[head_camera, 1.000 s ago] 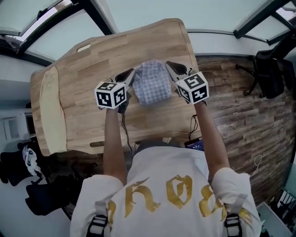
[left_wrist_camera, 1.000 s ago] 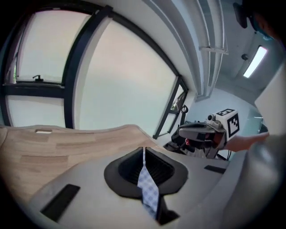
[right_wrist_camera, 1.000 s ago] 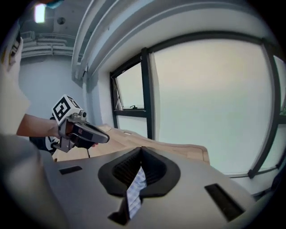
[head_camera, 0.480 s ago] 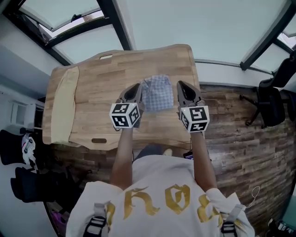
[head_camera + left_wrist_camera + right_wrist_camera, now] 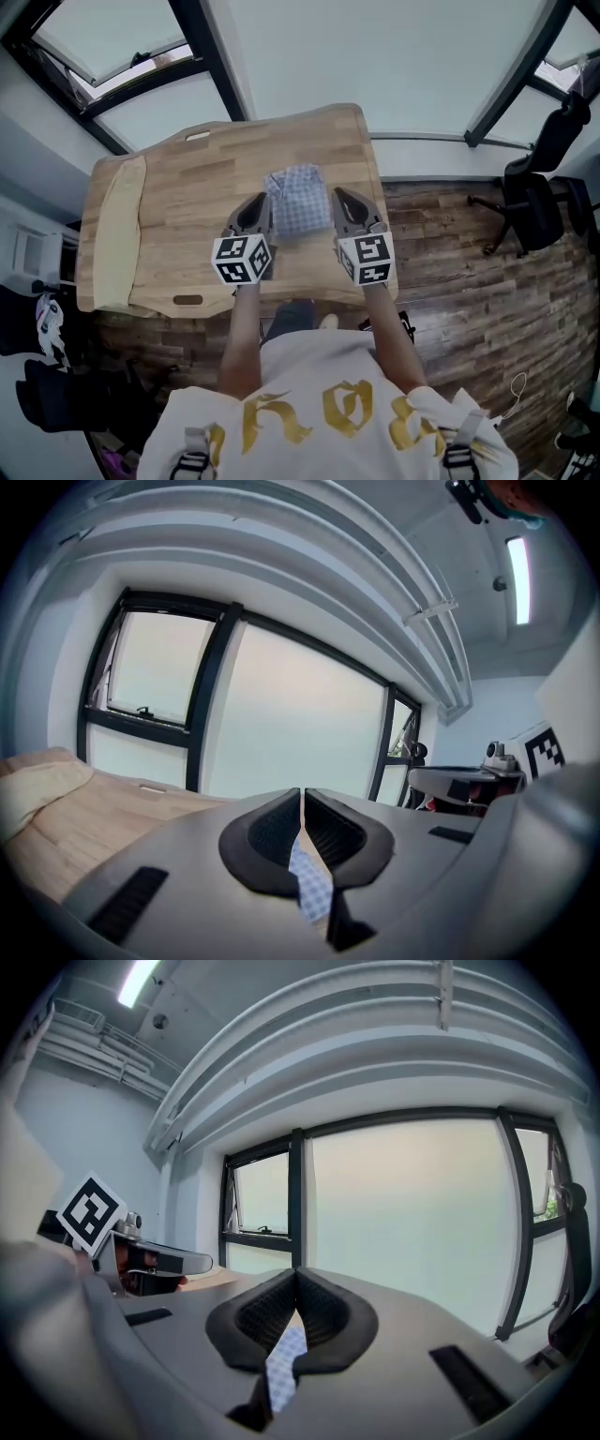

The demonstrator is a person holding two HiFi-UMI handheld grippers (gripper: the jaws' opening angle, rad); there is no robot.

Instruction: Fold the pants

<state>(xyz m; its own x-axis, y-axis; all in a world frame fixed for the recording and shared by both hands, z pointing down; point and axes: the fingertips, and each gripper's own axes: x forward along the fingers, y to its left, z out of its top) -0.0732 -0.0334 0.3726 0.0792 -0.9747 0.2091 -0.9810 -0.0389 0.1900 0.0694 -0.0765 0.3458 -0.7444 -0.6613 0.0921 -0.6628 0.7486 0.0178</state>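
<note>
The blue-and-white checked pants [image 5: 298, 199] form a small bundle over the right half of the wooden table [image 5: 178, 187]. My left gripper [image 5: 261, 202] is at the bundle's left side and my right gripper [image 5: 339, 195] at its right side. In the left gripper view the jaws [image 5: 302, 794] are closed, with a strip of checked cloth [image 5: 309, 888] pinched between them and hanging below. The right gripper view shows the same: closed jaws [image 5: 296, 1274] with checked cloth [image 5: 284, 1363] in the gap. Both grippers point roughly level toward the windows.
A cream cloth [image 5: 112, 234] lies along the table's left edge, also seen as a cream cloth [image 5: 37, 780] in the left gripper view. A black office chair [image 5: 539, 197] stands on the wood floor at the right. Windows run behind the table.
Both grippers have drawn back toward the person and risen, tilting up toward level. The checked pants stay between them. The head camera now sees the table from farther off.
</note>
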